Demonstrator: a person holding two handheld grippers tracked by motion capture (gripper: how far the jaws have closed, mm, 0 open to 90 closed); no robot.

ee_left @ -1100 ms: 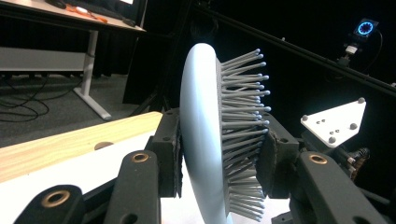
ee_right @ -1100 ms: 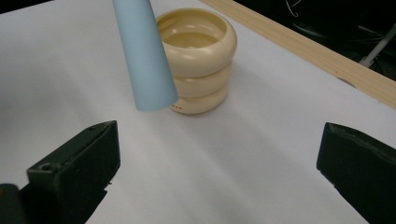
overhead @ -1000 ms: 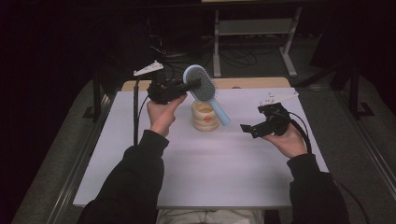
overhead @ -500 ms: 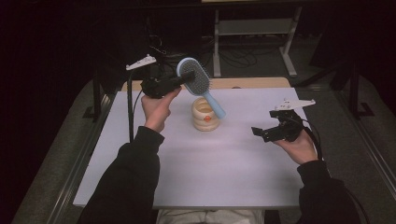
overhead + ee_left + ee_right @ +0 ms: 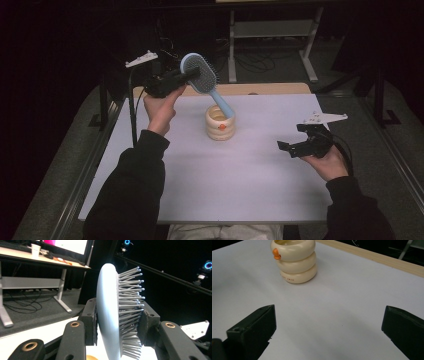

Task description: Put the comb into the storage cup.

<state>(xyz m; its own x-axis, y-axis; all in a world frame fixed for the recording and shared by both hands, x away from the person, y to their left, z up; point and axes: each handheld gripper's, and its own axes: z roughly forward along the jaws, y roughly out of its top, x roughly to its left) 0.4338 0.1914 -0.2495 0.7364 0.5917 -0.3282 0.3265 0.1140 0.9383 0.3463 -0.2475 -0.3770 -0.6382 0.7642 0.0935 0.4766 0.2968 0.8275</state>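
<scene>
A light blue hairbrush (image 5: pixel 201 73) hangs tilted above the white table (image 5: pixel 250 175), its head up and to the left, its handle end dipping into a cream ringed holder (image 5: pixel 220 123). My left gripper (image 5: pixel 192 75) is shut on the brush head. In the left gripper view the pads (image 5: pixel 91 322) press the brush (image 5: pixel 110 312) from its back and its bristles. My right gripper (image 5: pixel 285 147) is held low over the table's right side, open with nothing between its jaws. In the right gripper view the holder (image 5: pixel 294 260), with an orange beak on its side, stands ahead.
A wooden strip (image 5: pixel 260 89) runs along the table's far edge. Beyond it stand a desk frame (image 5: pixel 270 30) and loose cables on the dark floor. Metal rails (image 5: pixel 75 190) flank the table's sides.
My left hand has lifted the brush up and to the left, so the handle has risen in the holder. The right hand has drawn away to the right and sunk a little.
</scene>
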